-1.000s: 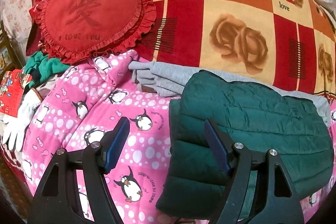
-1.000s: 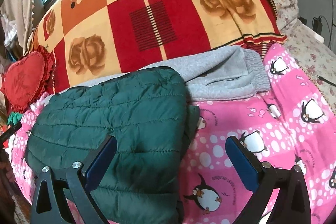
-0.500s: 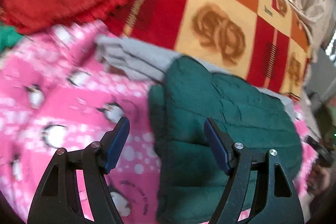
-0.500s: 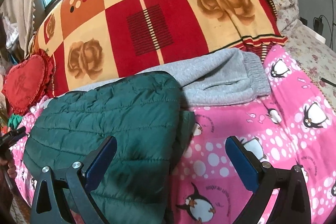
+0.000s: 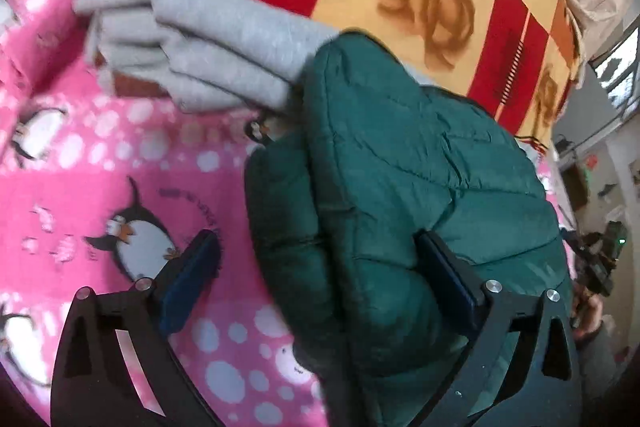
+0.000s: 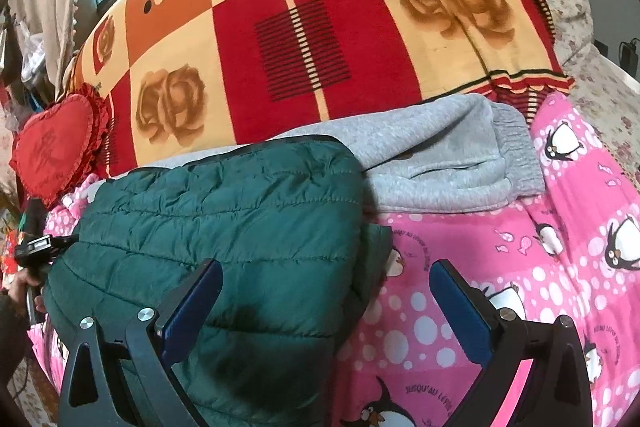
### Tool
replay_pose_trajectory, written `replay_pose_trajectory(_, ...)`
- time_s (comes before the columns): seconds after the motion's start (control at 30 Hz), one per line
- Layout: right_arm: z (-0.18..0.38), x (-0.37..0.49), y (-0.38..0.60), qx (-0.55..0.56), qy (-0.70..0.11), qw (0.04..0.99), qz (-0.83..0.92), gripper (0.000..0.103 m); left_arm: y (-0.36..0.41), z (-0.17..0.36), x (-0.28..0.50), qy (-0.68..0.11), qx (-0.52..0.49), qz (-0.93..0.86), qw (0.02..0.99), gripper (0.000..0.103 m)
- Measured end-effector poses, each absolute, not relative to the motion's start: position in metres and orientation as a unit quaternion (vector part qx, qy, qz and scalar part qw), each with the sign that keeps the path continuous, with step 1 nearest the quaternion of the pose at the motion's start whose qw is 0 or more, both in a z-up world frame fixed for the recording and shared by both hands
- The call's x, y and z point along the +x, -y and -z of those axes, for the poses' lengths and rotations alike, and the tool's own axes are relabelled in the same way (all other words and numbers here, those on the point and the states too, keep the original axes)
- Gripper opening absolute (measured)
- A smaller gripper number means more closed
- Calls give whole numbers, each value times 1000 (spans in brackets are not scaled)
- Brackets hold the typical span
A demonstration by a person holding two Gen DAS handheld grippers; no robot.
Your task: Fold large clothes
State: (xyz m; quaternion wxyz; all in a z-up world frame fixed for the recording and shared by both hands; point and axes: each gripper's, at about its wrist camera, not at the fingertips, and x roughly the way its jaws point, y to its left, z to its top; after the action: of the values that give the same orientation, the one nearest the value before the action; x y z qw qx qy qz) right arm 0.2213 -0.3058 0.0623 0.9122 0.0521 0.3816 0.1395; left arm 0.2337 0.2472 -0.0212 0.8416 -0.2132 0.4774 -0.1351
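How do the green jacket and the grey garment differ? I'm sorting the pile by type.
The green jacket is quilted and puffy; the grey garment is soft fleece with a ribbed band. The jacket lies nearer the camera and overlaps the grey garment, which lies behind it against the rose blanket. Both are folded on the penguin blanket.

The left gripper [image 5: 316, 263] has swung down and across toward the folded dark green quilted puffer jacket [image 5: 400, 187], so the red heart-shaped ruffled cushion [image 6: 56, 151] has slid almost out of its view. Its jaws have just been opening wider and now straddle the jacket's near folded edge, pads not pressing on it. The right gripper [image 6: 326, 291] has edged a little closer over the jacket's other end.
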Motion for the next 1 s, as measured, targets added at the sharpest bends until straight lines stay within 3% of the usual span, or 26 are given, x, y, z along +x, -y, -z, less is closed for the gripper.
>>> replay_pose_trajectory(0.4, -19, 259, 319, 105, -418, 887, -168, 103, -236, 29, 234, -432, -181, 135, 873, 100)
replay_pose_trajectory(0.67, 16, 300, 329, 204, -455, 826, -263, 103, -236, 31, 229, -418, -181, 115, 883, 99)
replay_pose_trajectory(0.7, 14, 297, 326, 199, -451, 823, -283, 101, -236, 32, 230, -418, -183, 116, 882, 96)
replay_pose_trajectory(0.73, 11, 292, 323, 195, -438, 821, -309, 89, -238, 32, 229, -417, -189, 117, 881, 94)
replay_pose_trajectory(0.77, 11, 289, 324, 196, -430, 823, -315, 80, -239, 31, 228, -415, -192, 120, 881, 89)
replay_pose_trajectory(0.87, 2, 275, 330, 199, -382, 844, -318, 55, -236, 22, 223, -397, -187, 127, 890, 58)
replay_pose_trajectory(0.9, -2, 270, 328, 187, -373, 853, -313, 53, -232, 16, 220, -389, -175, 124, 896, 48)
replay_pose_trajectory(1.0, 5, 274, 320, 177, -394, 852, -296, 56, -218, 4, 214, -380, -133, 116, 908, 37)
